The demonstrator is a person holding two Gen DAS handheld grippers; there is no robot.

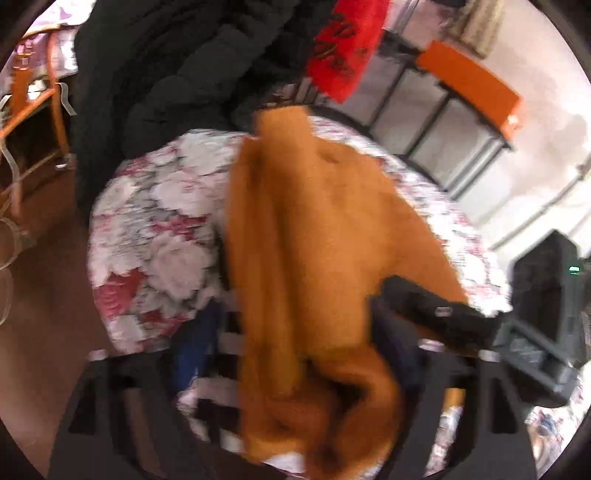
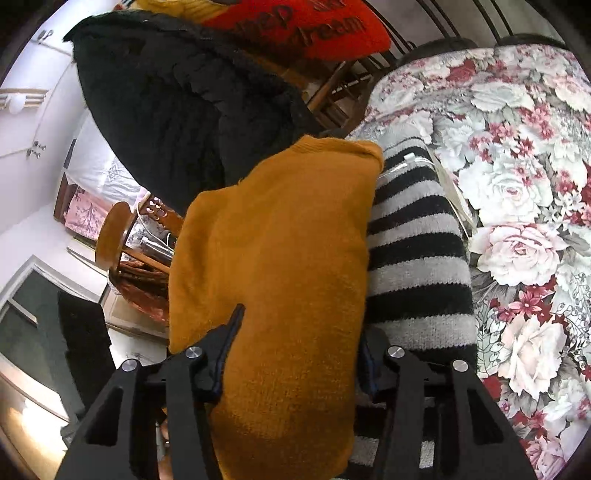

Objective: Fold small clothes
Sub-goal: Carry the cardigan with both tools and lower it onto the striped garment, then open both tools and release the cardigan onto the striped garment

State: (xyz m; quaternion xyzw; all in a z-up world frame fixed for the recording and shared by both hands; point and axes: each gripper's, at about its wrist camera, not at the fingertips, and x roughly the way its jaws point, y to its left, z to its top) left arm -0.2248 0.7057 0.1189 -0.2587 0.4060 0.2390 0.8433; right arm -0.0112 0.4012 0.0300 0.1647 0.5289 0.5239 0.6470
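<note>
A mustard-orange knit garment [image 1: 317,236] hangs bunched from my left gripper [image 1: 295,391], which is shut on its lower folds above the floral bedspread [image 1: 162,206]. In the right wrist view the same orange garment [image 2: 280,266] fills the middle and runs between the jaws of my right gripper [image 2: 295,354], which close on it. A black-and-grey striped knit [image 2: 417,251] lies beside it on the floral bedspread [image 2: 524,192]. The right gripper [image 1: 439,310] shows in the left wrist view, dark against the orange cloth. This view is blurred.
A black coat [image 2: 177,110] and a red cushion with lettering [image 2: 314,26] lie at the bed's far end. A wooden chair [image 1: 33,110] stands left. A grey shelf with an orange box [image 1: 472,85] stands right. A round wooden stand [image 2: 118,236] is beside the bed.
</note>
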